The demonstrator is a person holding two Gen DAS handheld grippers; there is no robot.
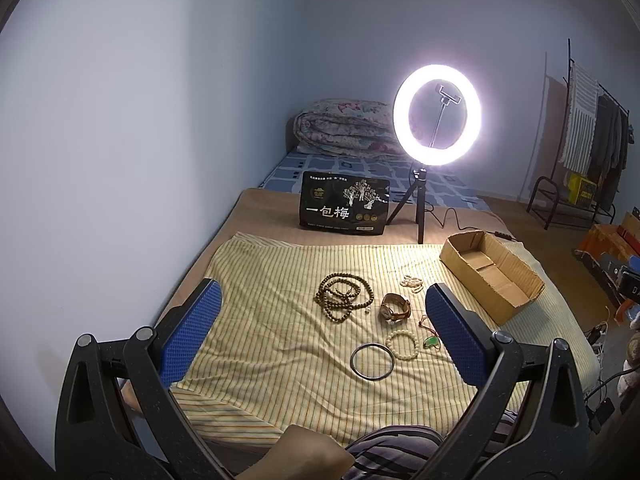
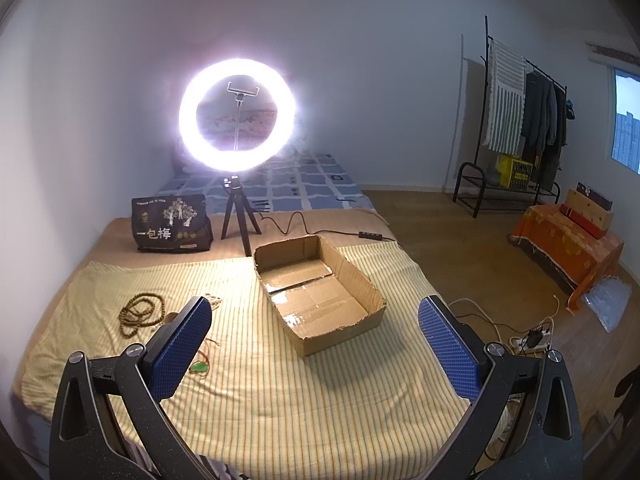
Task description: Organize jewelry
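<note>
Yellow striped cloth (image 1: 280,280) covers the bed, and the jewelry lies on it: brown bead necklace (image 1: 345,292) at 12 o'clock from my left hand-held gripper (image 1: 320,316), wristwatch (image 1: 395,307) just beside it at 1 o'clock, dark bangle (image 1: 373,361) touching a pale bead bracelet (image 1: 404,345), green pendant (image 1: 431,343) at 3 o'clock. Left hand-held gripper spread wide, holding nothing. My right hand-held gripper (image 2: 316,330) likewise wide and unladen, cardboard box (image 2: 360,276) at 12 o'clock.

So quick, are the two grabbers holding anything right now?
Left gripper: open, holding nothing, above the jewelry on the striped cloth.
Right gripper: open, holding nothing, facing the cardboard box.
</note>
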